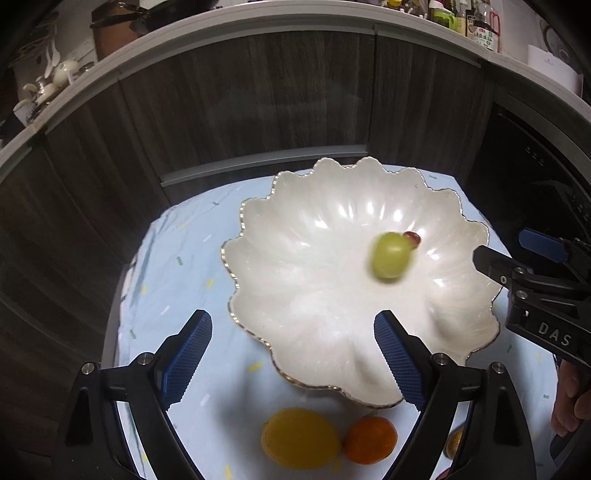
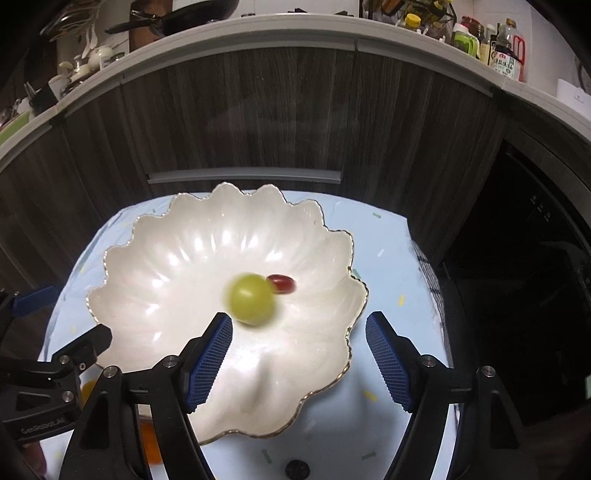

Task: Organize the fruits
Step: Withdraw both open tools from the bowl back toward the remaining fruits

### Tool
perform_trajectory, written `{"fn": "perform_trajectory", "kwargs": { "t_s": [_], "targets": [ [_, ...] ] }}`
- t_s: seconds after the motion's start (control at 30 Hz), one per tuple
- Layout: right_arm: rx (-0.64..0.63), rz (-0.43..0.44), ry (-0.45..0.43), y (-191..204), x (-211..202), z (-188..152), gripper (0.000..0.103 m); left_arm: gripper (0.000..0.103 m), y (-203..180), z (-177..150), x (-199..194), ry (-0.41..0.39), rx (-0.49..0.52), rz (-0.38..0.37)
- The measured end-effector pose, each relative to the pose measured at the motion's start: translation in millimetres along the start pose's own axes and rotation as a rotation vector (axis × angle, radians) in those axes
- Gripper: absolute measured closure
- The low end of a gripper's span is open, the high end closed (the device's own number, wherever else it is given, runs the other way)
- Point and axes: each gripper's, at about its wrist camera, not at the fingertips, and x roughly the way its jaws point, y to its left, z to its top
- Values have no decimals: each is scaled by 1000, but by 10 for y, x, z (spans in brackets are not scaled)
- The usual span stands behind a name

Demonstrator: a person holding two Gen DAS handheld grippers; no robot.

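A white scalloped bowl with a gold rim (image 1: 295, 295) (image 2: 155, 266) stands on a light blue cloth. In it a blurred green round fruit (image 1: 390, 259) (image 2: 252, 298) lies next to a small red fruit (image 1: 413, 238) (image 2: 282, 283). A yellow lemon (image 1: 299, 442) and an orange (image 1: 369, 439) lie on the cloth in front of the bowl. My left gripper (image 1: 293, 360) is open and empty above the bowl's near-left edge; it also shows in the right wrist view (image 2: 59, 347). My right gripper (image 2: 299, 362) is open and empty over the bowl's near-right part; it also shows in the left wrist view (image 1: 517, 258).
Dark wood cabinet fronts (image 1: 258, 110) rise just behind the table. A counter (image 2: 258, 26) above holds pans, bottles and crockery. A dark appliance (image 2: 535, 277) stands at the right. Another orange fruit (image 2: 149, 443) lies partly hidden at the lower left of the right wrist view.
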Motion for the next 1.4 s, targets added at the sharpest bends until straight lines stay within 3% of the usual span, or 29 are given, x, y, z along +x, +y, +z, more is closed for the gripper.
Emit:
{"fn": "perform_trajectory", "kwargs": {
  "t_s": [0.67,1.4],
  "targets": [
    [41,13,-20,-53,-254,-228,28,13,-71,-184,-329,-33,-12,37],
    [40,14,4,-21,-582,-780,28,13,-105,-757,-621,-37,-38,60]
  ]
}}
